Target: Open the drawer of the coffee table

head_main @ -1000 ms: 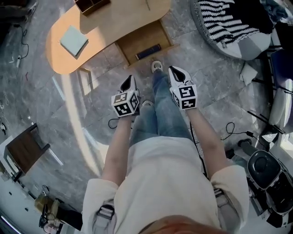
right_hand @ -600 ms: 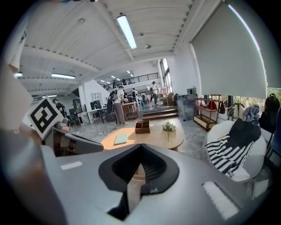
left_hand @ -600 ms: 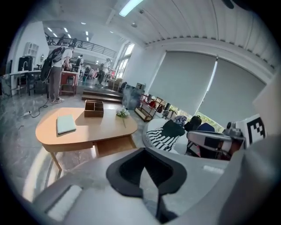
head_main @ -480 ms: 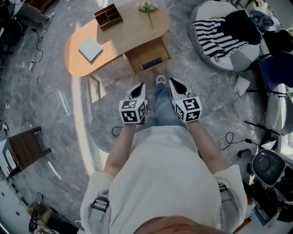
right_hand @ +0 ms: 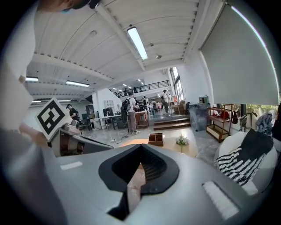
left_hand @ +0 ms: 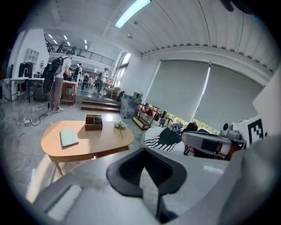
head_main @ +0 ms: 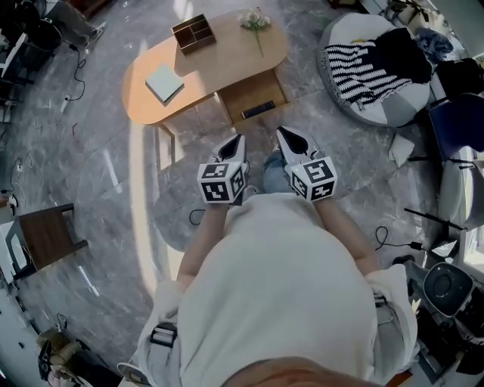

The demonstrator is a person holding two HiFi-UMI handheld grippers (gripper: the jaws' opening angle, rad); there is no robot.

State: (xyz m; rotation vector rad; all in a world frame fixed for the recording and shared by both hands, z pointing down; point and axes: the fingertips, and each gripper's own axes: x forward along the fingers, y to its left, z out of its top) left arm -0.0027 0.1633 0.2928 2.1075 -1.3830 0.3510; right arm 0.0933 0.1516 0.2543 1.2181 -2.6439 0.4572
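Observation:
The oval wooden coffee table (head_main: 219, 64) stands ahead of me, and its drawer (head_main: 249, 92) is pulled out toward me with a dark flat item (head_main: 259, 110) inside. My left gripper (head_main: 239, 140) and right gripper (head_main: 281, 133) hang side by side in the air, short of the drawer and touching nothing. Both are shut and hold nothing. In the left gripper view the closed left gripper (left_hand: 144, 154) points past the table (left_hand: 88, 143). The right gripper view shows the closed right gripper (right_hand: 140, 149) with the tabletop just beyond it.
On the table lie a teal notebook (head_main: 165, 83), a wooden organiser box (head_main: 193, 32) and a flower sprig (head_main: 255, 21). A beanbag with a striped blanket (head_main: 370, 64) sits at the right, a dark stool (head_main: 45, 234) at the left, and equipment and cables (head_main: 446, 287) at the lower right. People stand far off.
Both grippers have risen together, still shut, and pulled back from the drawer. The table looks smaller and farther away. The drawer stays open.

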